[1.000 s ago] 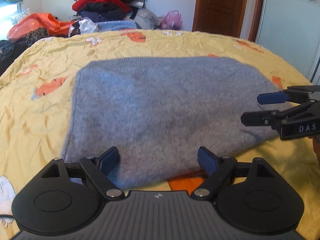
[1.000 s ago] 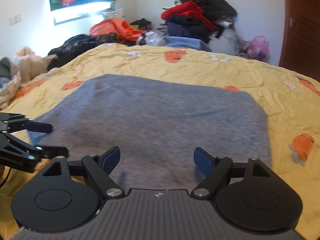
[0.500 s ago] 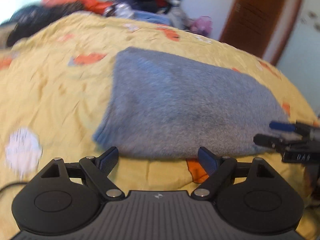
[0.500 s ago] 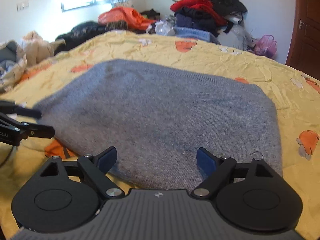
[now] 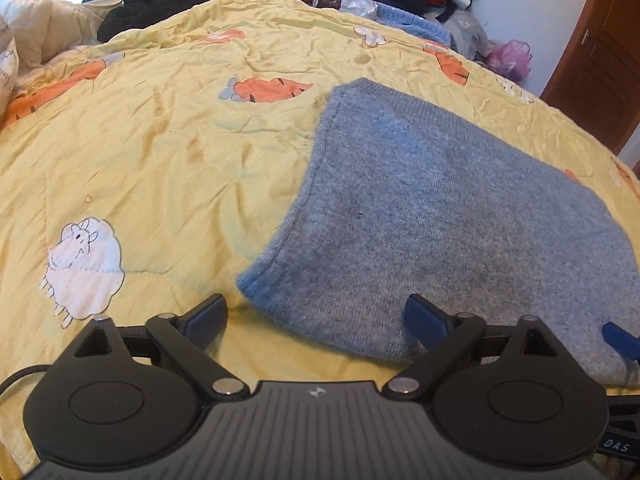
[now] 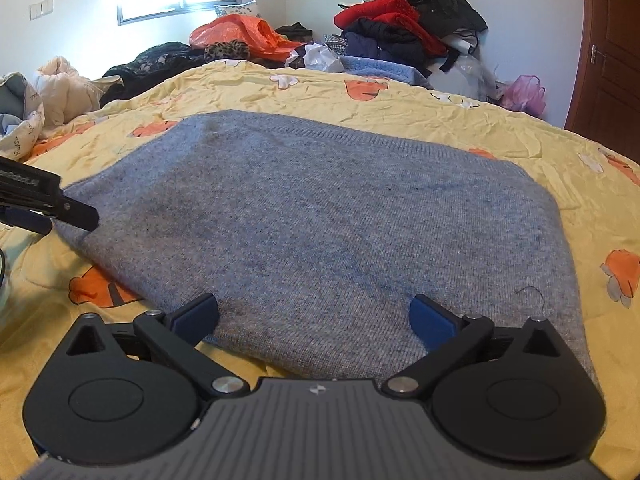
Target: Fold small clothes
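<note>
Only a blue fingertip of the right gripper [image 5: 622, 343] peeks in at the left camera's edge. The folded grey sweater [image 6: 320, 232] lies flat on the yellow quilt [image 5: 140, 152]. Both grippers tilt downward over its near edge, jaws just opened wide, holding nothing; the left gripper [image 5: 316, 314] straddles its near-left corner.

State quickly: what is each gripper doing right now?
Left gripper: open, just widened, holding nothing.
Right gripper: open, just widened, empty above the grey sweater.
</note>
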A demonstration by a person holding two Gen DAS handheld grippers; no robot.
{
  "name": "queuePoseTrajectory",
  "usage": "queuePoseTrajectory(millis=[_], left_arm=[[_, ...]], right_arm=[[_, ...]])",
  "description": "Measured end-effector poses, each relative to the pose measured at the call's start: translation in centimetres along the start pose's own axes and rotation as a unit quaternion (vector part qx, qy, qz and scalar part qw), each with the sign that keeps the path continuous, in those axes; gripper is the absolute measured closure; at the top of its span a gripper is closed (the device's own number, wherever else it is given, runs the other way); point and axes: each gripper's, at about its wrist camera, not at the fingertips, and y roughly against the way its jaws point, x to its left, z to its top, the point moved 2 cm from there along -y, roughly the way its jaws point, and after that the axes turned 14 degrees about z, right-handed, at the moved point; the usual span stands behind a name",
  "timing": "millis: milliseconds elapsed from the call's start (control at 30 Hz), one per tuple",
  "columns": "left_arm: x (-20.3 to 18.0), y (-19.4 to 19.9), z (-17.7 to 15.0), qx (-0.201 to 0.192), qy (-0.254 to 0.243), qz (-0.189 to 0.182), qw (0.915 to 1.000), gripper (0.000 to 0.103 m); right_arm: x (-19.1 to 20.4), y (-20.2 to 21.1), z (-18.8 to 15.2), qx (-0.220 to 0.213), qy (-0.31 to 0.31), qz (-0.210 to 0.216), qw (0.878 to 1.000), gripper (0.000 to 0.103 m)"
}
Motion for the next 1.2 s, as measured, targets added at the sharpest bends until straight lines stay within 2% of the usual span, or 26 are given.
queuePoseTrajectory(millis=[100, 200, 467, 633, 667, 700, 733, 800, 933, 1000, 1067, 1200], left_arm=[[-0.8, -0.1, -0.1, -0.006, -0.008, 0.017, 0.9998, 0.001], [-0.9, -0.1, -0.2, -0.010, -0.009, 0.020, 0.9997, 0.000], [-0.7, -0.4, 0.1, -0.014, -0.002, 0.015, 0.9998, 0.000], [-0.1, -0.5, 0.4, -0.017, 0.017, -0.003, 0.9997, 0.002], [0.0, -0.4, 0.5, -0.020, 0.021, -0.005, 0.9996, 0.005], [0.2, -0.3, 0.5, -0.028, 0.024, -0.004, 0.9993, 0.023], [0.4, -0.1, 0.6, -0.036, 0.028, -0.002, 0.9990, 0.047], [1.2, -0.3, 0.9, -0.033, 0.046, -0.010, 0.9984, 0.056], [2.3, -0.8, 1.4, -0.027, 0.067, -0.030, 0.9970, 0.088], [1.8, -0.4, 1.3, -0.040, 0.042, -0.031, 0.9979, 0.091], [0.6, 0.7, 0.9, -0.080, -0.010, -0.024, 0.9965, 0.092], [-2.3, 2.7, -0.4, -0.152, -0.104, -0.035, 0.9822, 0.093]], right_arm=[[0.1, 0.0, 0.0, 0.000, 0.002, -0.002, 1.000, 0.000], [0.2, 0.0, -0.1, 0.000, 0.002, -0.003, 1.000, 0.000], [0.2, 0.0, -0.1, 0.000, 0.002, -0.004, 1.000, 0.000], [0.2, -0.1, -0.1, 0.000, 0.002, -0.004, 1.000, 0.000], [0.2, -0.1, -0.1, 0.000, 0.002, -0.004, 1.000, 0.000], [0.2, -0.1, -0.1, 0.000, 0.002, -0.004, 1.000, 0.000], [0.2, -0.1, -0.1, 0.000, 0.002, -0.004, 1.000, 0.000], [0.2, -0.1, -0.1, 0.001, 0.003, -0.004, 1.000, 0.000], [0.2, -0.2, -0.1, 0.003, 0.004, -0.005, 1.000, 0.000], [0.2, -0.2, 0.3, 0.009, 0.003, -0.006, 1.000, 0.000], [0.3, -0.2, 1.6, 0.011, -0.008, 0.013, 1.000, 0.004], [1.0, -1.2, 7.0, 0.000, -0.032, 0.079, 0.996, 0.004]])
